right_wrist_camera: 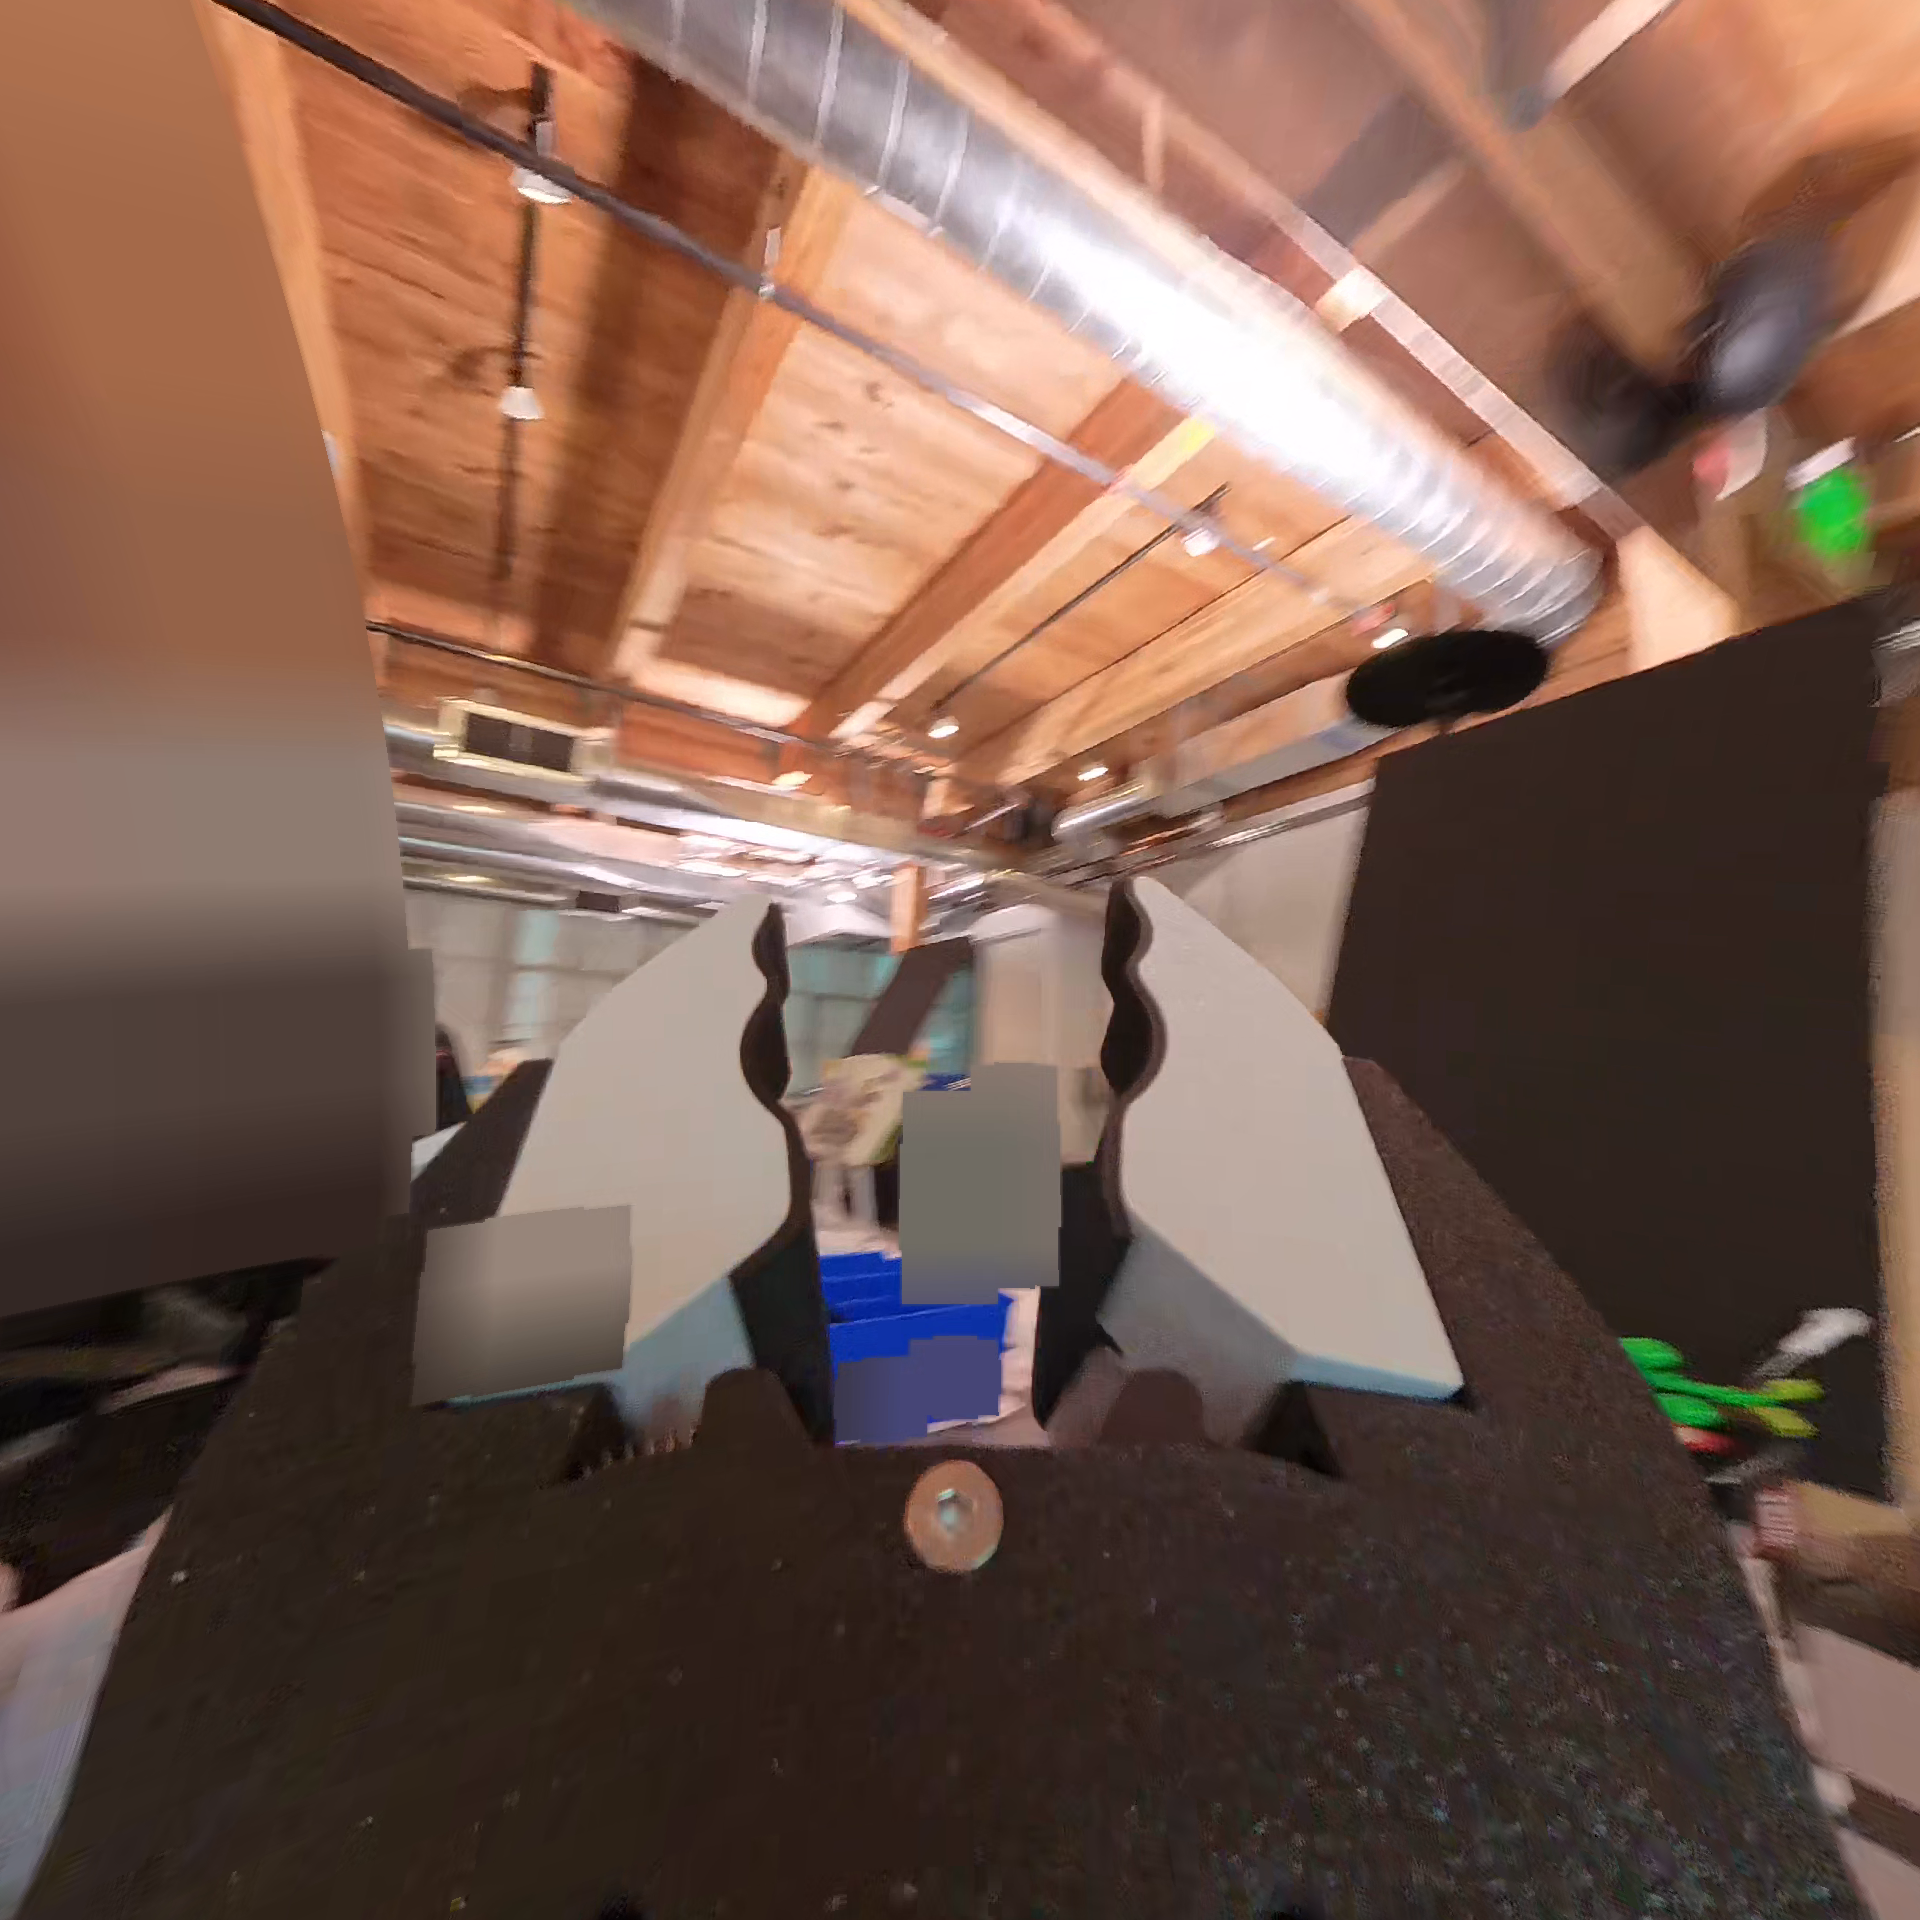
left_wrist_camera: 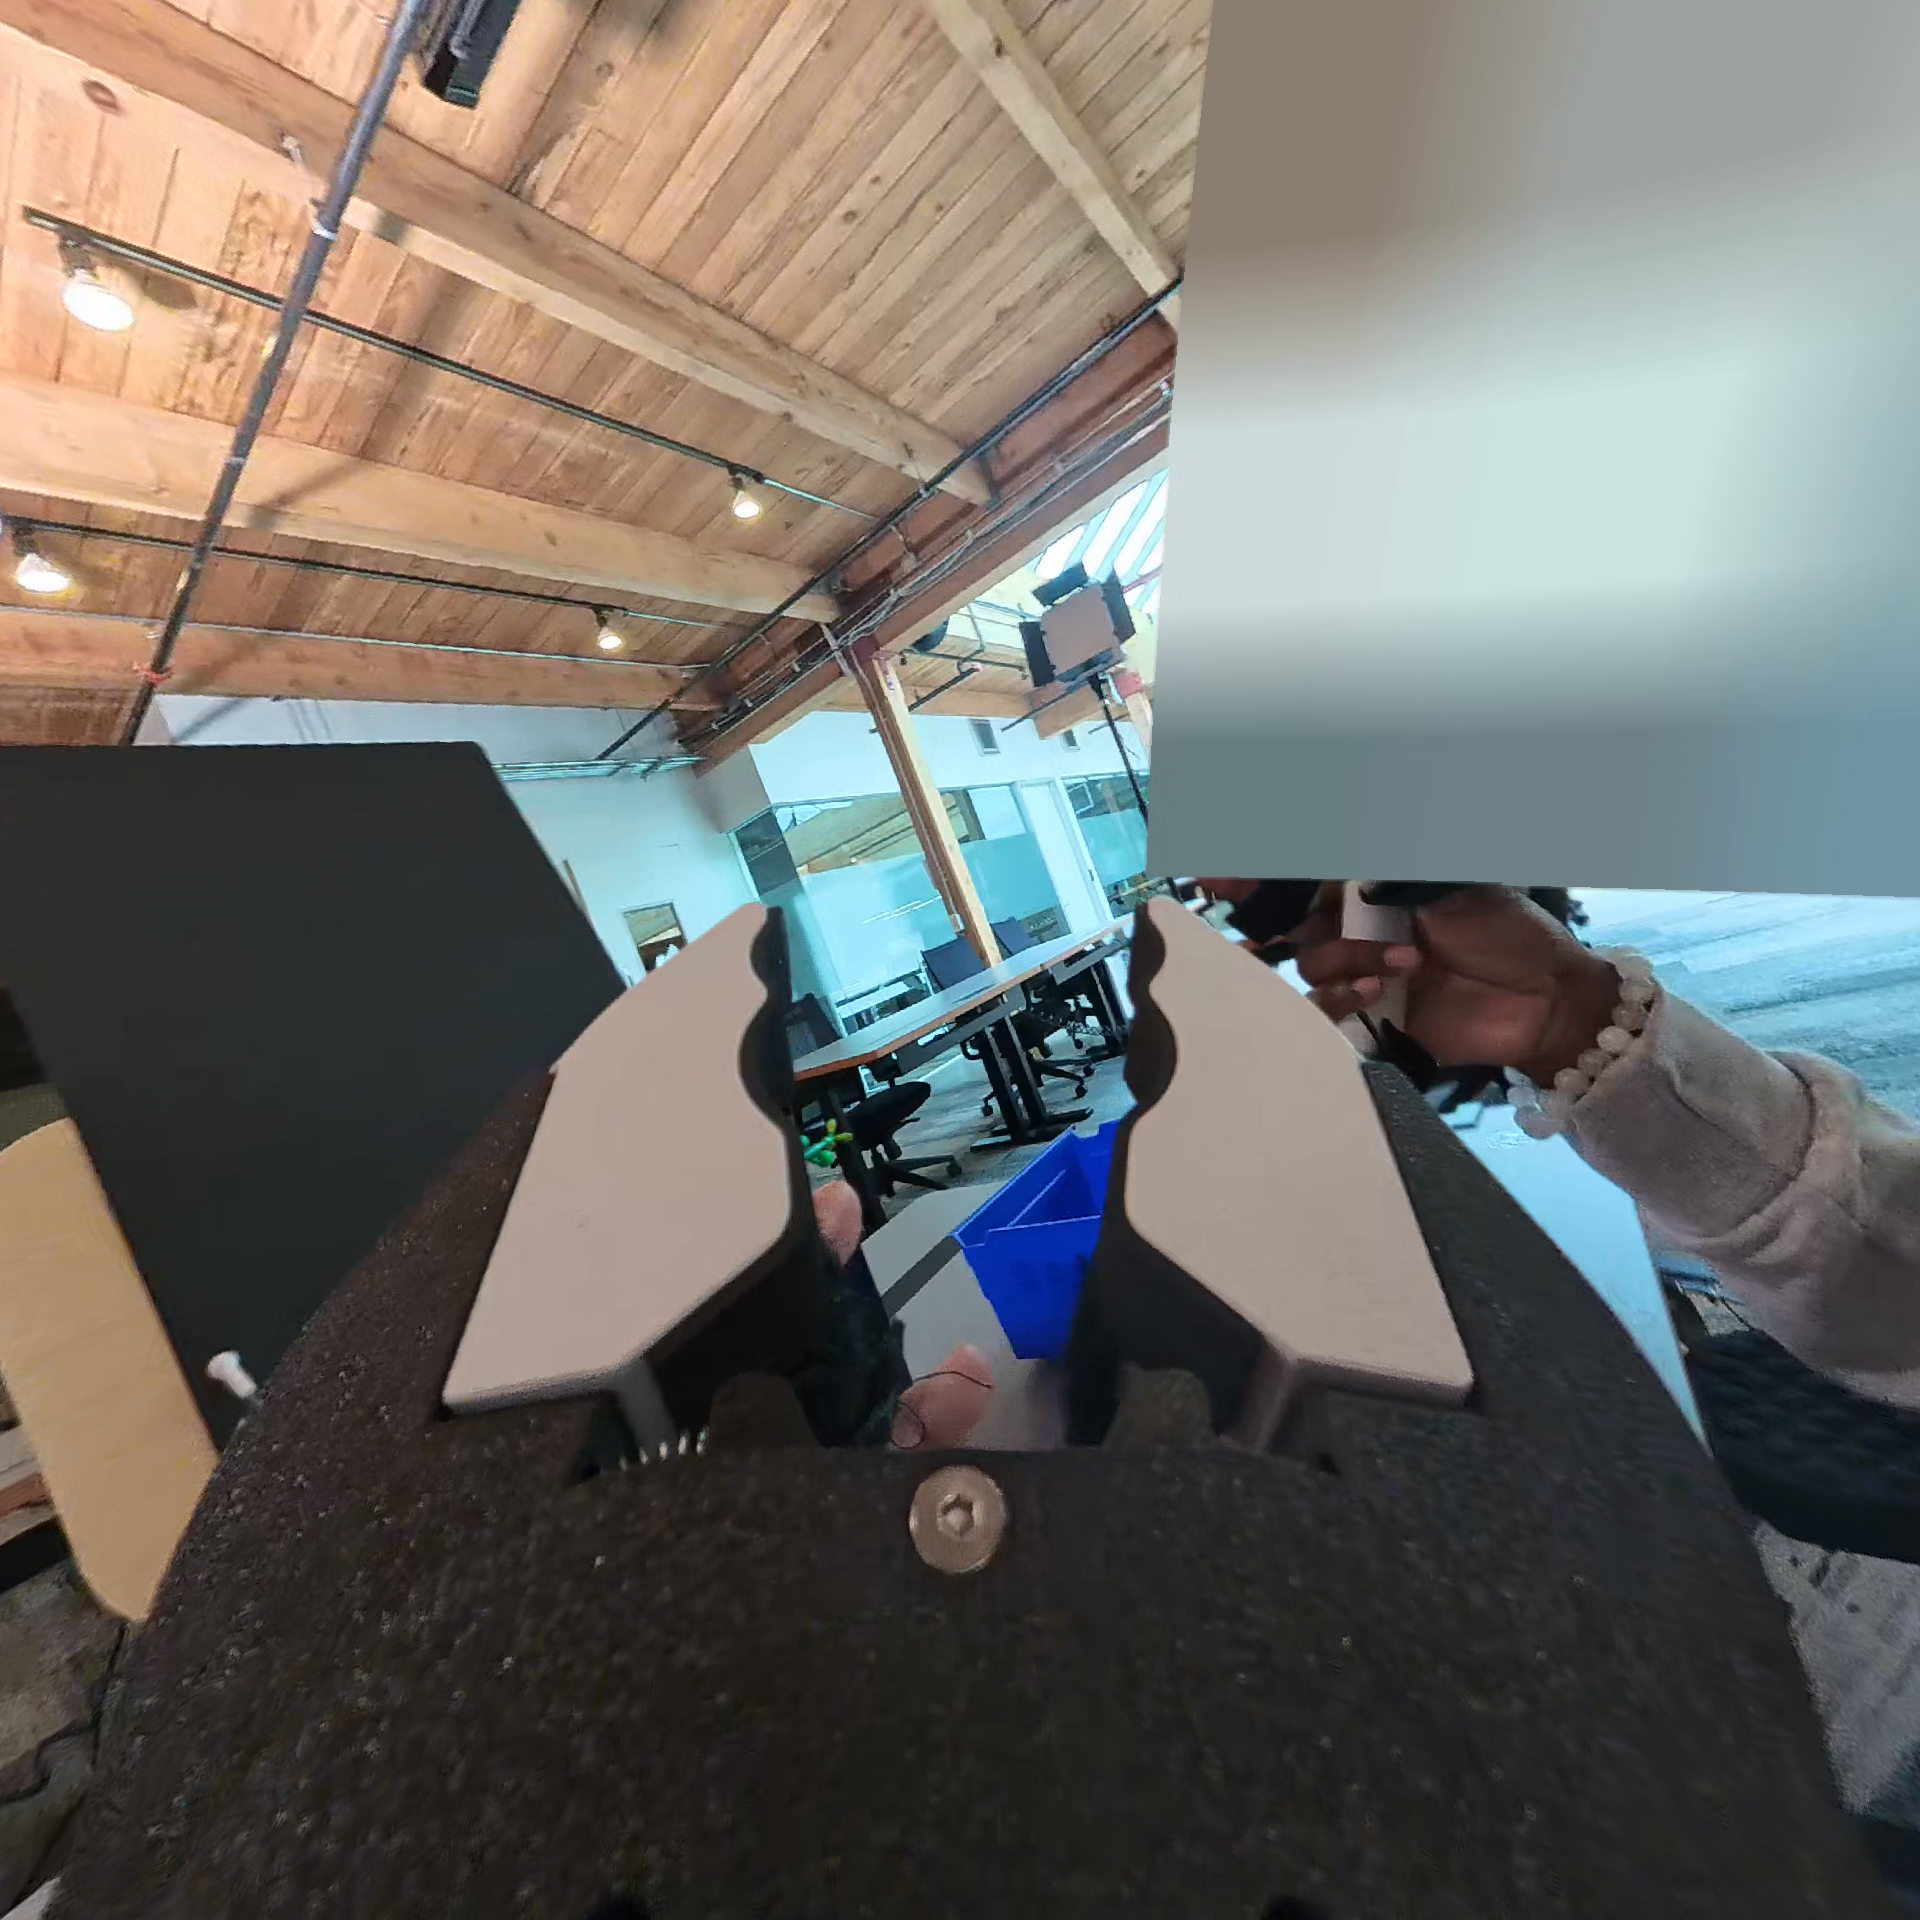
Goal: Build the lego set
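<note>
Both the left gripper (left_wrist_camera: 956, 935) and right gripper (right_wrist_camera: 940, 935) gape empty, raised toward the wooden plank ceiling (left_wrist_camera: 644, 312), so a blind descent risks striking the blue plastic bin (left_wrist_camera: 1034, 1247).

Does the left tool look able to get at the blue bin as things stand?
Probably yes. The left tool stands open with nothing between its fingers, and the blue bin lies ahead and below on the table, seen through the gap. The tool points upward, though, so it would need tilting down.

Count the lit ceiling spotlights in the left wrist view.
4: far left, lower left edge, centre, and below it. The blurred patch may hide more.
</note>
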`<state>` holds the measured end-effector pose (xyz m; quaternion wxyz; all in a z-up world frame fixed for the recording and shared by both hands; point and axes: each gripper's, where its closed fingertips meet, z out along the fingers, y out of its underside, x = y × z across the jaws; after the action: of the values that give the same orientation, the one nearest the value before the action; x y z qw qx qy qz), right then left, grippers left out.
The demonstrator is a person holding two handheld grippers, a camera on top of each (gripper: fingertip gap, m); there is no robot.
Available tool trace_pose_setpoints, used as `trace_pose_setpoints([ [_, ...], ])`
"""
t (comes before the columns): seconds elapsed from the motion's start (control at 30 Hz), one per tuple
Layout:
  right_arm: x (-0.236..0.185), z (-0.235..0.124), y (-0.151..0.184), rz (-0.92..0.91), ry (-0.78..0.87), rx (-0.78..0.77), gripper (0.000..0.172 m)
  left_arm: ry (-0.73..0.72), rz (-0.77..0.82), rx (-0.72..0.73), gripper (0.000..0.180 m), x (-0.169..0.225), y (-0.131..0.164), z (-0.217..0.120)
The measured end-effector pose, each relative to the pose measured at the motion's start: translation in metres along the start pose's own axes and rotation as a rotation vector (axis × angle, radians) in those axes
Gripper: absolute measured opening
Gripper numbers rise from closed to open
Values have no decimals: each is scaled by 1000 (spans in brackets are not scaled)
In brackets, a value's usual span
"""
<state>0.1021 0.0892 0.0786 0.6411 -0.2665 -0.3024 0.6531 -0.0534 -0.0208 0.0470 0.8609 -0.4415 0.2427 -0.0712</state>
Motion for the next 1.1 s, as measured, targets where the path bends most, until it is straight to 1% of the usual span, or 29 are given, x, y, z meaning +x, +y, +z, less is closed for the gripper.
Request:
trace_pose_setpoints([
  [0.07,13,-6,-8,-99,90,44,53,-54,-61,28,61,-12,-1,-3],
  [0.13,26,-13,-14,-205,197,70,49,-116,-188,93,59,-28,-6,-10],
  [0.17,32,-16,-15,-256,240,65,53,-127,-247,129,57,-34,-9,-13],
  [0.23,35,-14,-7,-333,249,-5,57,-125,-297,176,56,-41,-14,-20],
  [0.27,35,-11,0,-356,237,-62,63,-137,-286,168,60,-46,-13,-23],
  [0.3,35,-7,10,-373,223,-128,75,-165,-257,142,65,-51,-11,-25],
  [0.4,41,-1,39,-399,231,-321,123,-261,-157,37,80,-66,-2,-31],
  [0.43,42,0,48,-411,224,-368,130,-278,-142,18,83,-69,-1,-33],
  [0.5,43,-1,59,-411,223,-430,134,-300,-147,11,91,-73,-2,-36],
  [0.6,48,-1,58,-377,268,-399,138,-316,-174,0,109,-79,0,-38],
  [0.67,50,-2,63,-334,268,-436,145,-311,-192,-8,125,-80,1,-37],
  [0.73,49,-4,67,-302,256,-459,145,-288,-226,-10,134,-78,2,-35],
  [0.77,48,-2,66,-276,249,-443,145,-275,-244,-15,140,-76,3,-34],
  [0.83,42,2,60,-201,215,-367,145,-248,-265,-35,147,-72,7,-31],
  [0.9,35,5,57,-142,181,-330,145,-235,-257,-53,147,-69,10,-28],
  [0.97,35,5,54,-144,182,-311,145,-230,-240,-66,148,-66,12,-26],
  [1.1,35,3,55,-192,185,-347,145,-214,-228,-87,148,-63,14,-24],
])
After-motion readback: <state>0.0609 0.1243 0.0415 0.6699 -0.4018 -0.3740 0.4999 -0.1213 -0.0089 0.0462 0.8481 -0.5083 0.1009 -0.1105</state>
